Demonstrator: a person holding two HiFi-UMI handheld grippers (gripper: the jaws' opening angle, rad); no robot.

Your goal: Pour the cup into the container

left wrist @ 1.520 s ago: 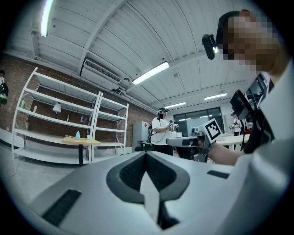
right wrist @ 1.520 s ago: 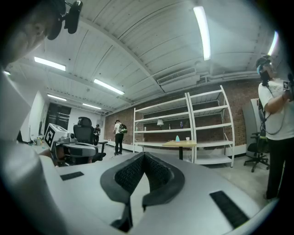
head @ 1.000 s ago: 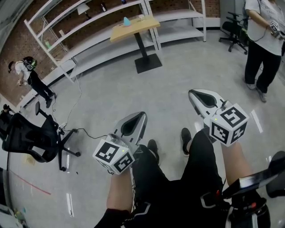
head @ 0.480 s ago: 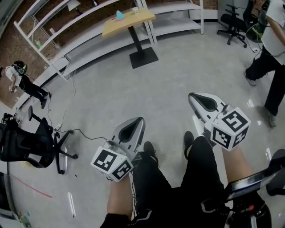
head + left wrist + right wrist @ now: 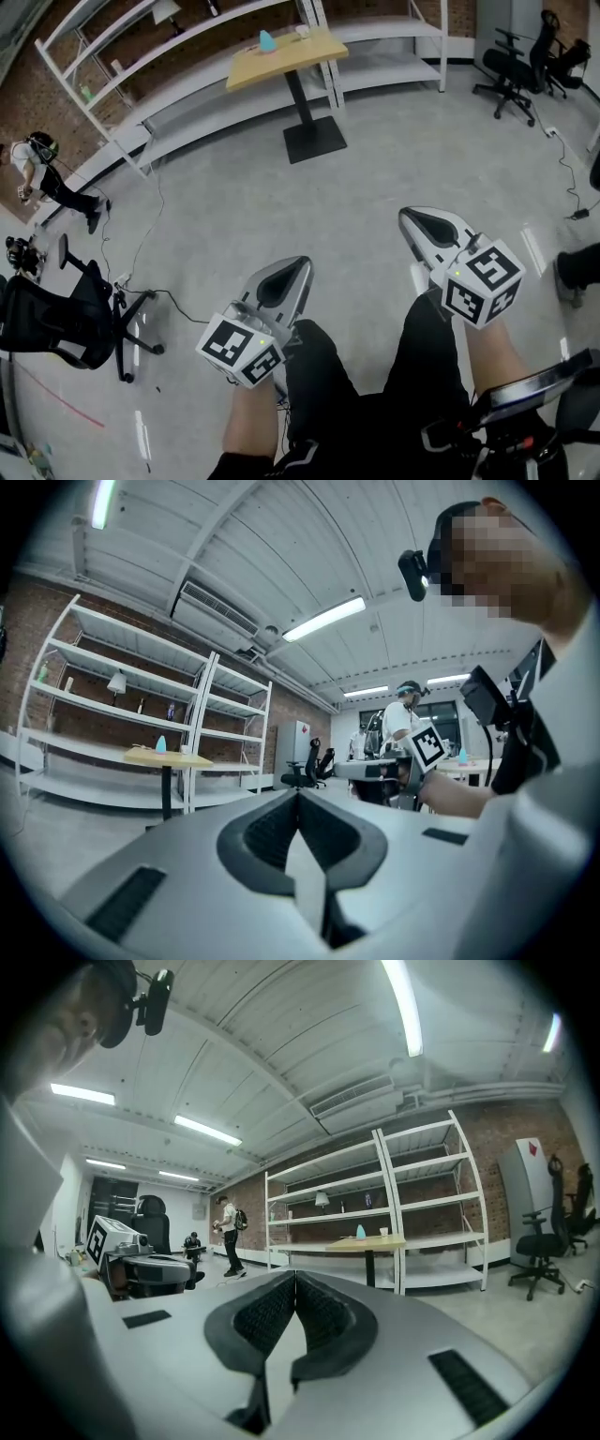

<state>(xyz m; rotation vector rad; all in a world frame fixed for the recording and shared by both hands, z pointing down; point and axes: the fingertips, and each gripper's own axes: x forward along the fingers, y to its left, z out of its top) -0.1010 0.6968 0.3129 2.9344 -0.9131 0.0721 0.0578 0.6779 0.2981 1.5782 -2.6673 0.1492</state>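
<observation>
The left gripper [image 5: 287, 269] is held out level in front of the person, jaws pressed together with nothing between them. The right gripper [image 5: 413, 218] sits beside it, a little further forward, jaws likewise closed and empty. Each carries its marker cube at the back, just over the person's knees in black trousers [image 5: 375, 394]. Both point across open grey floor [image 5: 234, 206], neither near anything to handle.

The cup [image 5: 301, 31], small and white, stands well away on a wooden table [image 5: 286, 58] with a black post and foot. A blue thing [image 5: 267, 42] stands near it on the same top; what it is I cannot tell from here. In the right gripper view the two stand side by side on the table, straight ahead beyond the closed jaws.

White shelves [image 5: 187, 56] run along the brick wall behind the table. A black office chair [image 5: 56, 319] stands on the left with a cable [image 5: 155, 225] trailing past it across the floor, and a person [image 5: 42, 173] is bent over further back. More chairs [image 5: 511, 67] stand at the far right.
</observation>
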